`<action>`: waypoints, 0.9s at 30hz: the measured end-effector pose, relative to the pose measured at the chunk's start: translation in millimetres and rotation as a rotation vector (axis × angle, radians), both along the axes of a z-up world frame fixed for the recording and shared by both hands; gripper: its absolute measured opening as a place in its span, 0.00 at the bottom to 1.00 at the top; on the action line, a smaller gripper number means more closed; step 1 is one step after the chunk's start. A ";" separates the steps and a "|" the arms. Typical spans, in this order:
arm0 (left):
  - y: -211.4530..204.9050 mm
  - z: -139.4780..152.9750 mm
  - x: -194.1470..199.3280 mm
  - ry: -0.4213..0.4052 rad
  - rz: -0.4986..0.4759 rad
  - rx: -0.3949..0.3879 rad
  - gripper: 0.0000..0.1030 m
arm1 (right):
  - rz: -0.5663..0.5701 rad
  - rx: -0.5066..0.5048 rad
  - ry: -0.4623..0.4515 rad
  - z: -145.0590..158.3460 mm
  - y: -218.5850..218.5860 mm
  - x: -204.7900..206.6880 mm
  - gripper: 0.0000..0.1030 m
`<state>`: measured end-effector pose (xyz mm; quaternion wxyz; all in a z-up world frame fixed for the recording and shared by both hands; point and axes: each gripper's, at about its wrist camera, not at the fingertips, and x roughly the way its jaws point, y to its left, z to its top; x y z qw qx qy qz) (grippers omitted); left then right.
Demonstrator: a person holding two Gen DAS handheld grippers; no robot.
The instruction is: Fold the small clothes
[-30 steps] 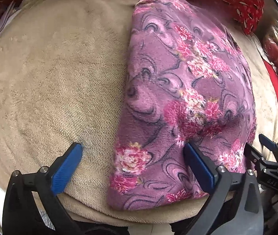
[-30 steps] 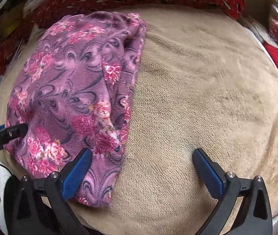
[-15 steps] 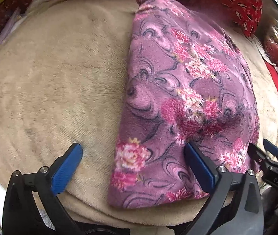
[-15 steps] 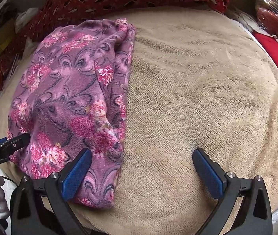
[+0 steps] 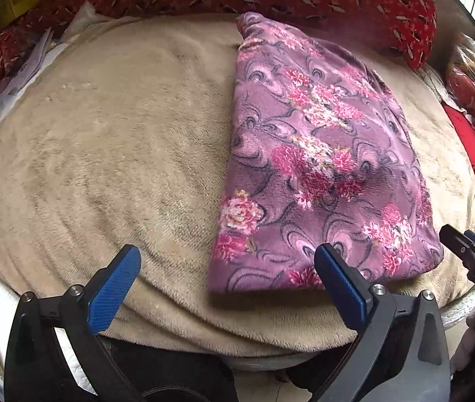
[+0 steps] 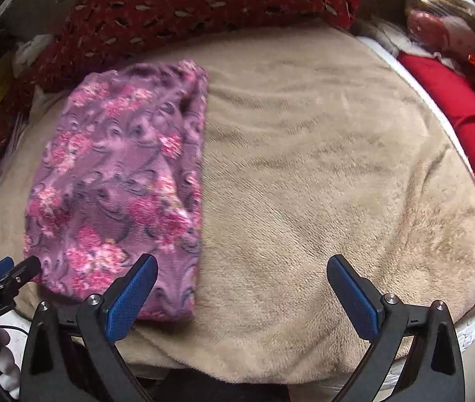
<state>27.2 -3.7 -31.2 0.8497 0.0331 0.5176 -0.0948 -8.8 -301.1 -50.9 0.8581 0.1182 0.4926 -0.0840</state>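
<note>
Fleece, purple floral folded garment [image 5: 318,167], lies right of centre on beige plush blanket [image 5: 120,154]. Soft, light, limp, I judge; pinch near corners. Left gripper [image 5: 227,281] and right gripper [image 6: 241,288] both gape, empty.

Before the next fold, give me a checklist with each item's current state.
1. Left hand-held gripper open and free of cloth: ok, jaws spread wide and nothing between them.
2. Right hand-held gripper open and free of cloth: ok, jaws spread wide and empty.
3. Purple floral garment lying flat on the beige blanket: ok, folded into a long strip with no bunching visible.
4. Near hem within reach of both grippers: ok, it lies just ahead of them.
5. Bare blanket for the fold to land on: ok.
6. Hidden layers aligned inside the strip: cannot tell.
</note>
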 end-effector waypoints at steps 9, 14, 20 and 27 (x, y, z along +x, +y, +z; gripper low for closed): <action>11.2 3.9 14.0 -0.020 -0.004 0.009 1.00 | 0.087 0.011 -0.101 23.5 19.1 -2.1 0.95; 25.7 -4.2 29.7 0.040 0.052 -0.046 1.00 | 0.099 0.150 -0.060 -0.6 12.5 21.9 0.65; 33.1 -7.3 40.6 0.069 0.071 -0.059 1.00 | 0.128 0.299 -0.027 -23.0 16.0 42.4 0.07; 38.5 -12.8 65.8 0.133 0.111 -0.120 1.00 | 0.183 0.237 -0.016 -23.1 6.6 47.3 0.08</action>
